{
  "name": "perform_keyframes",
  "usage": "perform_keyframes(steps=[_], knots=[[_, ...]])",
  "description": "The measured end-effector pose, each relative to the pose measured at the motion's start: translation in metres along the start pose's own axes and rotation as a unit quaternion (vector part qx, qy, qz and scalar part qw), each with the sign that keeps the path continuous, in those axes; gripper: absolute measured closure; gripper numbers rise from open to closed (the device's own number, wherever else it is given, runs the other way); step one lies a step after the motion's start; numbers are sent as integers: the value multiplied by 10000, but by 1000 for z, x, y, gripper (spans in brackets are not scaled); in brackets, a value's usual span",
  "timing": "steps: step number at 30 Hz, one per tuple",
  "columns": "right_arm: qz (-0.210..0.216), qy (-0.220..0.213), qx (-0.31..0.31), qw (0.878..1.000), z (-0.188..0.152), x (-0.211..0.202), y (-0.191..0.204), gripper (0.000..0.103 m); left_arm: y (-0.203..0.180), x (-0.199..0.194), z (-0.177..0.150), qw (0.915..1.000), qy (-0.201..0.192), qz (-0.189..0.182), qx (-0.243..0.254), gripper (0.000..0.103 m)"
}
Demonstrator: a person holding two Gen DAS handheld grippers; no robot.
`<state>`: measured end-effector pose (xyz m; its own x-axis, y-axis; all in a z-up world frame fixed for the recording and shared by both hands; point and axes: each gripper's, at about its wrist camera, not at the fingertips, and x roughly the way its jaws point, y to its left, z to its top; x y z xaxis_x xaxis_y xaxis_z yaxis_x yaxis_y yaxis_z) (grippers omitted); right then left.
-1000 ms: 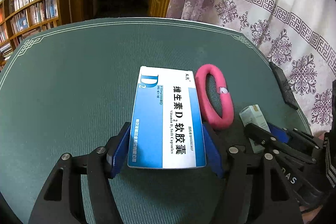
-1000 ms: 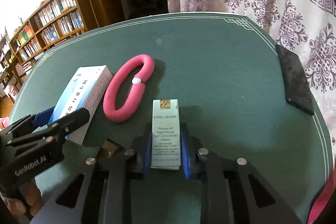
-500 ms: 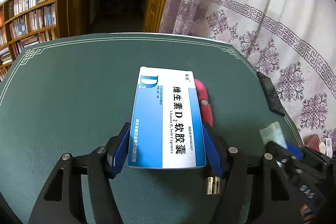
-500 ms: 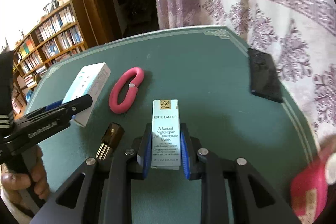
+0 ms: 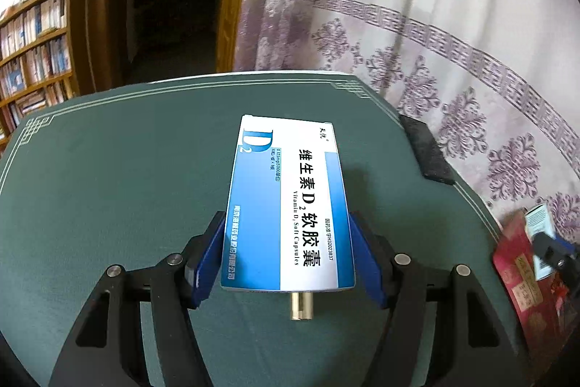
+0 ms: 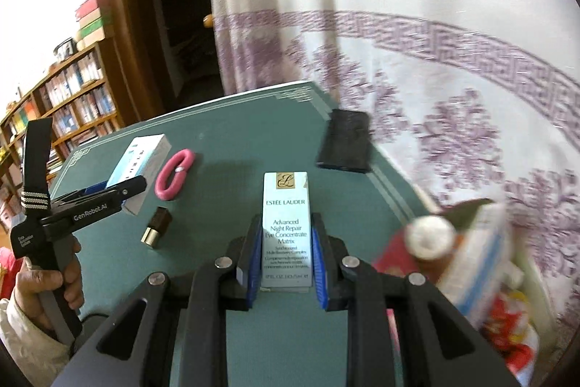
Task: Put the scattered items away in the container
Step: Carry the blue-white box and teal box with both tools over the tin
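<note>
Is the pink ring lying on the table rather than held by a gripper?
Yes, the pink ring lies on the green table, clear of both grippers.

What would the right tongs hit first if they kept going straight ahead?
Probably bare green tabletop: the right tongs, shut on the Estee Lauder box, aim between the pink ring and black pad. Depth unclear.

On the surface (image 6: 232,140): hair curler (image 6: 174,173) far left, lipstick tube (image 6: 156,226) in front of it, flat pad (image 6: 346,140) at the far right edge. Off that edge, right, a container (image 6: 478,263) holding boxes. Bookshelf (image 6: 61,97) behind left, curtain (image 6: 435,60) behind right.
</note>
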<state>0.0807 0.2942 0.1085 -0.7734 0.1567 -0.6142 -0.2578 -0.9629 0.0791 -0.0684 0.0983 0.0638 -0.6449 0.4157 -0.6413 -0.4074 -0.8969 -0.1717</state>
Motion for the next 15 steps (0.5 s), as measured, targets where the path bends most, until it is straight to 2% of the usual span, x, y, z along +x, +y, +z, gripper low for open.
perform_keyframes(steps=[7, 15], knots=[[-725, -161, 297, 9968, -14, -46, -58, 76, -34, -18, -4, 9989, -121, -264, 370, 35], [-1348, 25, 686, 9885, -38, -65, -120, 76, -74, -41, -13, 9957, -138, -613, 687, 35]])
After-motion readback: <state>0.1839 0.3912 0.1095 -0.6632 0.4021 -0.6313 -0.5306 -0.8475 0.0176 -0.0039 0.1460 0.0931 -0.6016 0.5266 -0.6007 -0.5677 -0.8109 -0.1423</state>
